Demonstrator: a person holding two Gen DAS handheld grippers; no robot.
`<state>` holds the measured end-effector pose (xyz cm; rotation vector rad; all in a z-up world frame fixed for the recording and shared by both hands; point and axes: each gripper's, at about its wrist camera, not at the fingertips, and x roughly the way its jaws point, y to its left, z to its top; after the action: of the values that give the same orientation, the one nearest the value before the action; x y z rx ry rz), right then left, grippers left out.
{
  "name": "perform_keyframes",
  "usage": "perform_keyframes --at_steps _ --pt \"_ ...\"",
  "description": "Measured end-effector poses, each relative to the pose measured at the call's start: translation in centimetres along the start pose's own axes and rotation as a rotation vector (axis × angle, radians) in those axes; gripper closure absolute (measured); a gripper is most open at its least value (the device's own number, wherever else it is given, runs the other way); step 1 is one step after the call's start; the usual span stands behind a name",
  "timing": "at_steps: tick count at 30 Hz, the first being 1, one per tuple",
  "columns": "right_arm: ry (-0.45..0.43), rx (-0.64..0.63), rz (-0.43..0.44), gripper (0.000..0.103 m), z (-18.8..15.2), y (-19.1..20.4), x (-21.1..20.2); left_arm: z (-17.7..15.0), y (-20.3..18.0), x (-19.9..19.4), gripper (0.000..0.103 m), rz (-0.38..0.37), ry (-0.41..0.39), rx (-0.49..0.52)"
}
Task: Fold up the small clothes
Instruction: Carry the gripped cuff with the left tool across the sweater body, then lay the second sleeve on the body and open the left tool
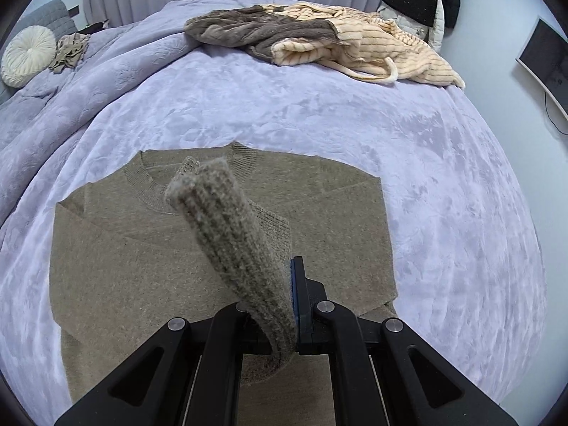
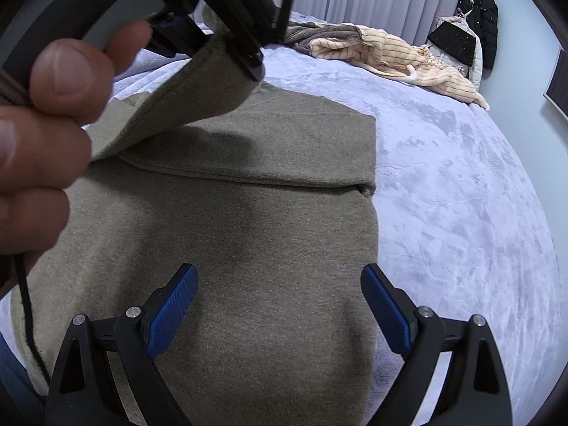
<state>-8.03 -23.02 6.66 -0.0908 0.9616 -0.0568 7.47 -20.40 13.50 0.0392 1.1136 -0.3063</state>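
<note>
Left hand-held gripper pinches, seemingly, sweater cuff.

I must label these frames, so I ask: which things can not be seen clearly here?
- Left gripper left finger: left wrist view, hidden behind the ribbed sleeve cuff.
- Sweater hem: both views, cut by the bottom edge and gripper frames.
- Sweater's left side: right wrist view, covered by the blurred hand.

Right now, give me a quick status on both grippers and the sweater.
Left gripper shut on sleeve cuff, lifted. Right gripper open, over sweater. Sweater flat on bed. Other clothes lie apart, far side.
</note>
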Motion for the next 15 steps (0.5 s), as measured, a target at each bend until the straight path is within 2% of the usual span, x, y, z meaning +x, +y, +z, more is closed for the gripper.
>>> perform_keyframes --at_steps 15 --pt "0.017 0.021 -0.02 0.009 -2.1 -1.6 0.2 -1.2 -6.0 5.4 0.095 0.03 0.086 0.134"
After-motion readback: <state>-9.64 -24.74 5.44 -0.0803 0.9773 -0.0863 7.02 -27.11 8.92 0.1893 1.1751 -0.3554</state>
